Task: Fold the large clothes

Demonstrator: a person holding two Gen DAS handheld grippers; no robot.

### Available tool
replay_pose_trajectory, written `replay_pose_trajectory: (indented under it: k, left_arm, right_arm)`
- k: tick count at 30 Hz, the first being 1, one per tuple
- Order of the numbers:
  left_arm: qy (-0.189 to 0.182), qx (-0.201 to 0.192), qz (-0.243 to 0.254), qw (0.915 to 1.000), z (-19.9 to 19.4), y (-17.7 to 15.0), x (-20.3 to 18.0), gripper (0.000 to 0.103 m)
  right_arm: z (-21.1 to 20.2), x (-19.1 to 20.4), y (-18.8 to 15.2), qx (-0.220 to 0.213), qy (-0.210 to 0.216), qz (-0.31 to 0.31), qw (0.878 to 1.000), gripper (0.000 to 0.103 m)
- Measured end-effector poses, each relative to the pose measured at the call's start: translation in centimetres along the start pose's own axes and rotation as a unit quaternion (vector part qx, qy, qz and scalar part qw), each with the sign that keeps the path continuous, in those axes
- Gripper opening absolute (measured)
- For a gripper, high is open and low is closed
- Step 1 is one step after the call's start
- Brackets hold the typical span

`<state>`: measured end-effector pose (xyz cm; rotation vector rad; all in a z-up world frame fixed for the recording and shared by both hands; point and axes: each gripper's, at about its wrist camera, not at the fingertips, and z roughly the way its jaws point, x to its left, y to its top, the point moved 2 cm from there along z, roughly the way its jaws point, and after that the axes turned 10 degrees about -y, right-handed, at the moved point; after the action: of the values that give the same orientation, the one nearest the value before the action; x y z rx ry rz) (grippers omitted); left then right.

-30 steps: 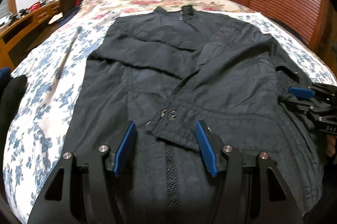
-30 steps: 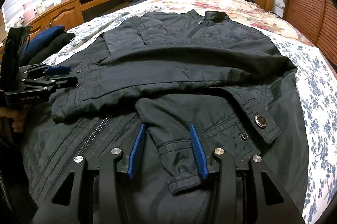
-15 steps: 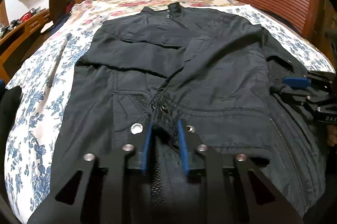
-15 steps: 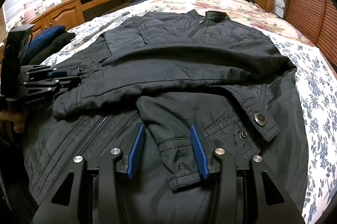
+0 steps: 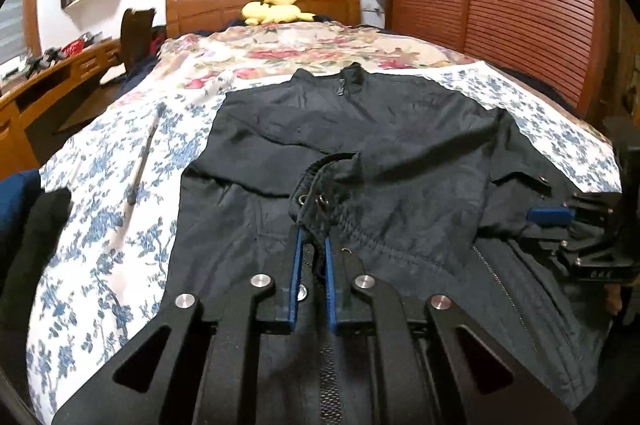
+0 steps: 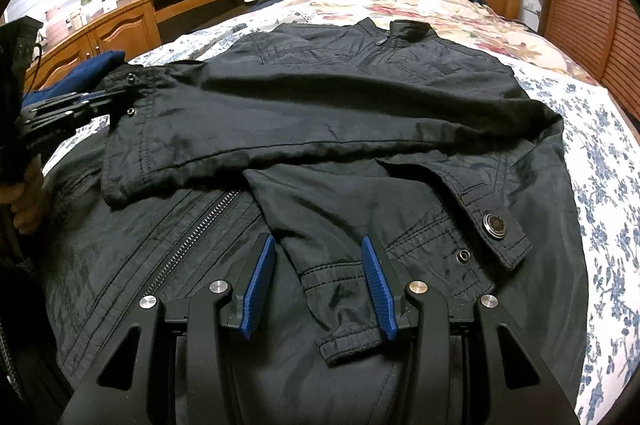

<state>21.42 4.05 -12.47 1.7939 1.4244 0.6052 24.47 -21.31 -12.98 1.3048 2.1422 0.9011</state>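
Right hand-held gripper [image 6: 318, 281] agape over a cuff [image 6: 344, 309] of the dark jacket [image 6: 320, 113] on the floral bed [image 6: 608, 185]

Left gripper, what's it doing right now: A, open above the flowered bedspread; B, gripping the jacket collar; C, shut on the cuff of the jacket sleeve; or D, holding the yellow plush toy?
C: the left gripper has its blue pads pinched on the snap-button cuff of the black jacket, while the right gripper sits open over the other sleeve.
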Motion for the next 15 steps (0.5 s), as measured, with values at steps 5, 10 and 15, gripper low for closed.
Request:
replay_pose_trajectory:
  k: [5,10,15]
  left_arm:
    - [0.007,-0.008,0.012,0.9999,-0.6,0.1,-0.7,0.028]
    - [-0.01,-0.025,0.004,0.9996,-2.2,-0.2,-0.6,0.068]
    - [-0.011,-0.026,-0.009,0.9996,-3.5,-1.1,-0.6,0.083]
  right_arm:
    - [0.0,0.1,0.1,0.0,-0.001,0.0,1.0,0.047]
    - [0.0,0.1,0.1,0.0,-0.001,-0.001,1.0,0.047]
    - [0.0,0.2,0.0,-0.001,-0.001,-0.001,1.0,0.047]
